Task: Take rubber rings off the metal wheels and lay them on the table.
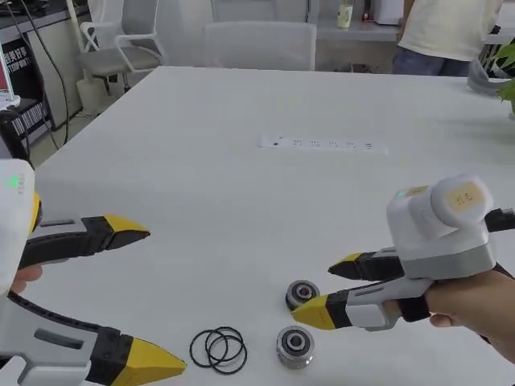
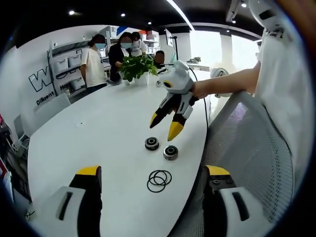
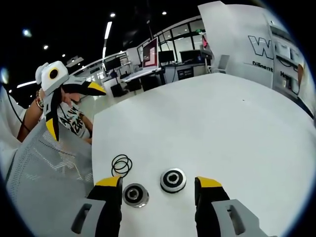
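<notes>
Two small metal wheels lie near the table's front edge. One wheel (image 1: 302,293) (image 2: 152,143) (image 3: 173,180) has a dark rim; the other wheel (image 1: 294,346) (image 2: 171,152) (image 3: 135,194) looks silvery. Several loose black rubber rings (image 1: 219,348) (image 2: 159,180) (image 3: 121,165) lie overlapped on the table to their left. My right gripper (image 1: 326,288) (image 3: 158,181) (image 2: 165,126) is open and empty, its tips just right of the dark-rimmed wheel. My left gripper (image 1: 149,297) (image 2: 153,170) (image 3: 71,108) is held wide open, empty, left of the rings.
The white table (image 1: 241,185) carries a strip of printed paper (image 1: 322,145) farther back. Office chairs (image 1: 257,44) stand at the far edge. A person (image 1: 447,36) stands at the back right beside a plant (image 1: 505,68). A mesh chair (image 2: 247,143) is close behind me.
</notes>
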`<state>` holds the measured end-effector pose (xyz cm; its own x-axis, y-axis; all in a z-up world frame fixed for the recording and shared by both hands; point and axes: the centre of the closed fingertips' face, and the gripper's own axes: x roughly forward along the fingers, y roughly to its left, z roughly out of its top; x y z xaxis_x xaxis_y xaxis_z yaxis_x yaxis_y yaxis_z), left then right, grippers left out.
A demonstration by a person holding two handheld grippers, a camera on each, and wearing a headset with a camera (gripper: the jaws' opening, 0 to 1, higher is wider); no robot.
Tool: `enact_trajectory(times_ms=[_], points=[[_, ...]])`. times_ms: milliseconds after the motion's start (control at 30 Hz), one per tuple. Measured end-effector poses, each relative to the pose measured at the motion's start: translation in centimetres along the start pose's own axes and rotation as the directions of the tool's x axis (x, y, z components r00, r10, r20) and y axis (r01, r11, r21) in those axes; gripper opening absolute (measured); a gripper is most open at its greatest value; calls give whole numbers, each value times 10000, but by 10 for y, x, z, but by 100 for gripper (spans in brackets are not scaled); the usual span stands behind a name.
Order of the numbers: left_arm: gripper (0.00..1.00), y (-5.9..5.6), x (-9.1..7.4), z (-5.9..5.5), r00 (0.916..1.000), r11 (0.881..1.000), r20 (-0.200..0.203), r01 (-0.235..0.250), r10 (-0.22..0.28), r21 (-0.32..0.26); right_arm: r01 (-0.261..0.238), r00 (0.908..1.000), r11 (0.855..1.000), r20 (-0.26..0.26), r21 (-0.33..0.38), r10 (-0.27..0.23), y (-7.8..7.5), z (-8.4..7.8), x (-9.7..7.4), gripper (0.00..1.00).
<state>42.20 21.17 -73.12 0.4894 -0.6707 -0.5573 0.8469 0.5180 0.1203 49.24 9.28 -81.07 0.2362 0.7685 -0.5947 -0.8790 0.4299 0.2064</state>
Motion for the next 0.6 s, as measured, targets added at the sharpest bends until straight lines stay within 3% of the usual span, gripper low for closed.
enact_trajectory(times_ms=[200, 600], points=[[83, 4, 7, 7, 10000, 9996, -60, 41, -39, 296, -25, 9999, 10000, -119, 6, 25, -1, -4, 2, 57], [81, 13, 18, 30, 9993, 9964, 265, 256, -278, 814, -45, 9998, 9999, -175, 129, 47, -3, -8, 4, 56]])
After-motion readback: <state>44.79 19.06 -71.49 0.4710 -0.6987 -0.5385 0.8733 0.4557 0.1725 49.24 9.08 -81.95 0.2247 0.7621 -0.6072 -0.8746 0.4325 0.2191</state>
